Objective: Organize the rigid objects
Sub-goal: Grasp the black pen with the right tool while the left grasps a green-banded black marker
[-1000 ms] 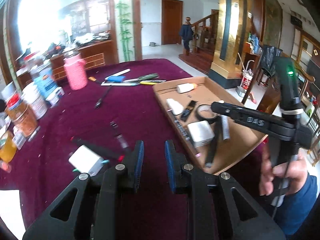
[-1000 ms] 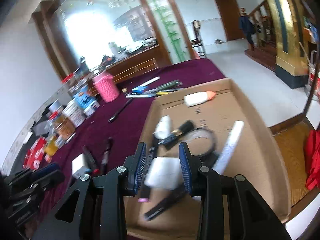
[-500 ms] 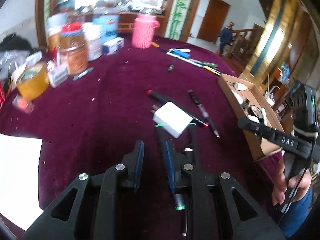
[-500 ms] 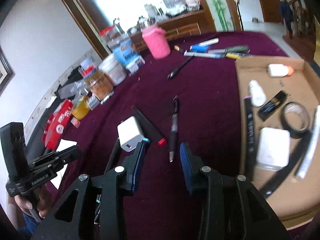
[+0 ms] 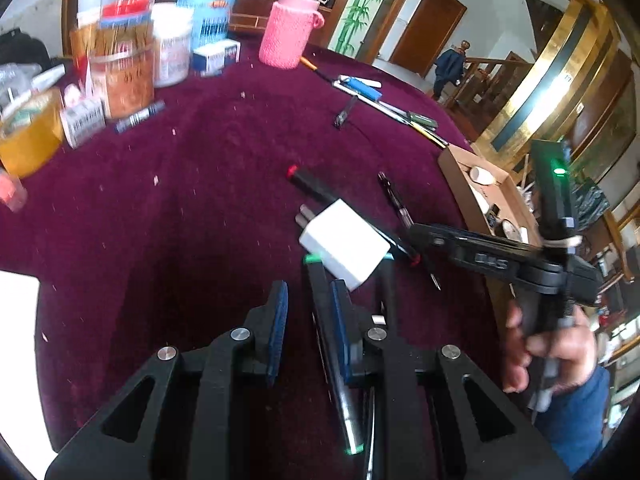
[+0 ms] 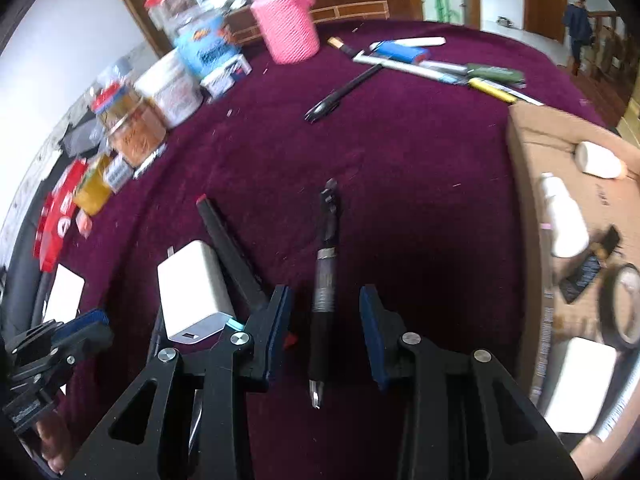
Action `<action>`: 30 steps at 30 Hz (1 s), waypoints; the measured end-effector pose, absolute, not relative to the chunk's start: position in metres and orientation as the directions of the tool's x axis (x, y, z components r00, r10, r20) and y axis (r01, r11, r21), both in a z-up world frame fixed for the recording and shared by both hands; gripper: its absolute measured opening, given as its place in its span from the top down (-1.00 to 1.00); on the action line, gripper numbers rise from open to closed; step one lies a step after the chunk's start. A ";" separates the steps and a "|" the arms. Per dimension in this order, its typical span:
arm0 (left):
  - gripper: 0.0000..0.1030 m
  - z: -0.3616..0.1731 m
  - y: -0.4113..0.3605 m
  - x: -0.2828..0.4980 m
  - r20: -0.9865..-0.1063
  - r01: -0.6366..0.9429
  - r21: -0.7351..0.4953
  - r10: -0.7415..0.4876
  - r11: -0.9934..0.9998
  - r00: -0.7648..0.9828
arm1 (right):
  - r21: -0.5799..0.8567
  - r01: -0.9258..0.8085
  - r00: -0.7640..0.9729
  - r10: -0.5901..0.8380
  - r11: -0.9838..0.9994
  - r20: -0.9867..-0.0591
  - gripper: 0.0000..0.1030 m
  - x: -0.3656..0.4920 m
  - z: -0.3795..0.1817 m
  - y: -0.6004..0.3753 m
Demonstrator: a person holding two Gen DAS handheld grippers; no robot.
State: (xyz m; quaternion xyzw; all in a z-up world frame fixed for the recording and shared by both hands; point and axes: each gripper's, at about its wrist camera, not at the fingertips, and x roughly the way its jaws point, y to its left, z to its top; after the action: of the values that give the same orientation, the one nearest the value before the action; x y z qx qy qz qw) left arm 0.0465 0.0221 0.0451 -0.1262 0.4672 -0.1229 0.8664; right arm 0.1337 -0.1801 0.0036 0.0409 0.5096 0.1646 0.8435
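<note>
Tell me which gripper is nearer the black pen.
Right. The right gripper is open astride the black pen; the left gripper is open beyond the white charger.

Deep maroon tablecloth (image 6: 400, 152) fills the middle of both views, a napped, velvety cloth speckled with pale lint. Lower left of the right wrist view, the white charger (image 6: 192, 292) is smooth, faintly glossy plastic. Dead centre, the black pen (image 6: 325, 280) looks matt with a shiny metal band. At the right edge, the cardboard tray (image 6: 528, 148) is dull brown paperboard. Up top, the pink cup sleeve (image 6: 286, 26) is ribbed knit. The right gripper (image 6: 324, 336) shows matt black plastic, blue pads (image 6: 280, 332), bright metal screws.
</note>
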 end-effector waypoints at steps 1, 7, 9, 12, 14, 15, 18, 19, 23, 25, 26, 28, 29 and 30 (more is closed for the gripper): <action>0.64 0.043 0.023 0.045 -0.781 0.097 -0.347 -0.344 0.933 0.521 | 0.212 -0.237 0.435 0.299 0.948 -0.849 0.44 0.135 0.001 -0.177; 0.63 0.035 0.019 0.041 -0.792 0.101 -0.372 -0.372 0.923 0.484 | 0.192 -0.229 0.469 0.281 0.954 -0.837 0.67 0.140 0.001 -0.183; 0.64 0.032 0.014 0.040 -0.800 0.110 -0.371 -0.377 0.922 0.467 | 0.220 -0.222 0.469 0.302 0.950 -0.830 0.75 0.140 0.000 -0.190; 0.63 0.031 0.006 0.037 -0.807 0.132 -0.348 -0.369 0.928 0.461 | 0.250 -0.210 0.463 0.321 0.945 -0.826 0.79 0.139 0.000 -0.196; 0.64 0.029 0.004 0.035 -0.811 0.137 -0.347 -0.370 0.928 0.452 | 0.263 -0.208 0.465 0.332 0.942 -0.821 0.81 0.136 0.001 -0.198; 0.63 0.029 0.003 0.034 -0.815 0.135 -0.348 -0.371 0.928 0.445 | 0.272 -0.208 0.466 0.340 0.940 -0.817 0.82 0.136 0.002 -0.198; 0.63 0.028 -0.001 0.032 -0.829 0.142 -0.325 -0.354 0.935 0.433 | 0.302 -0.206 0.479 0.365 0.931 -0.798 0.82 0.133 0.007 -0.202; 0.63 0.028 -0.004 0.031 -0.834 0.146 -0.311 -0.344 0.939 0.433 | 0.314 -0.208 0.483 0.377 0.926 -0.791 0.82 0.133 0.009 -0.204; 0.64 0.021 -0.015 0.033 -0.854 0.147 -0.261 -0.299 0.954 0.425 | 0.355 -0.214 0.494 0.414 0.910 -0.764 0.82 0.128 0.018 -0.207; 0.64 0.019 -0.023 0.033 -0.855 0.147 -0.213 -0.257 0.966 0.450 | 0.363 -0.218 0.499 0.423 0.906 -0.756 0.82 0.126 0.021 -0.207; 0.64 0.019 -0.027 0.032 -0.857 0.150 -0.187 -0.236 0.971 0.459 | 0.366 -0.218 0.503 0.425 0.905 -0.753 0.82 0.125 0.022 -0.208; 0.64 0.019 -0.033 0.032 -0.855 0.150 -0.139 -0.195 0.979 0.481 | 0.372 -0.216 0.506 0.429 0.903 -0.748 0.82 0.124 0.023 -0.209; 0.63 0.018 -0.033 0.031 -0.848 0.148 -0.124 -0.182 0.981 0.497 | 0.376 -0.219 0.503 0.435 0.900 -0.747 0.82 0.124 0.023 -0.209; 0.66 0.017 -0.034 0.031 -0.843 0.149 -0.107 -0.169 0.983 0.510 | 0.378 -0.219 0.504 0.436 0.899 -0.746 0.82 0.123 0.023 -0.209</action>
State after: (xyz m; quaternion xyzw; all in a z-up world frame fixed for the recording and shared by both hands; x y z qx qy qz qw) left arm 0.0307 -0.0336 0.0171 -0.0104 0.4862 -0.0917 0.8690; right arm 0.1234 -0.2091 0.0226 0.1181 0.4603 0.1906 0.8590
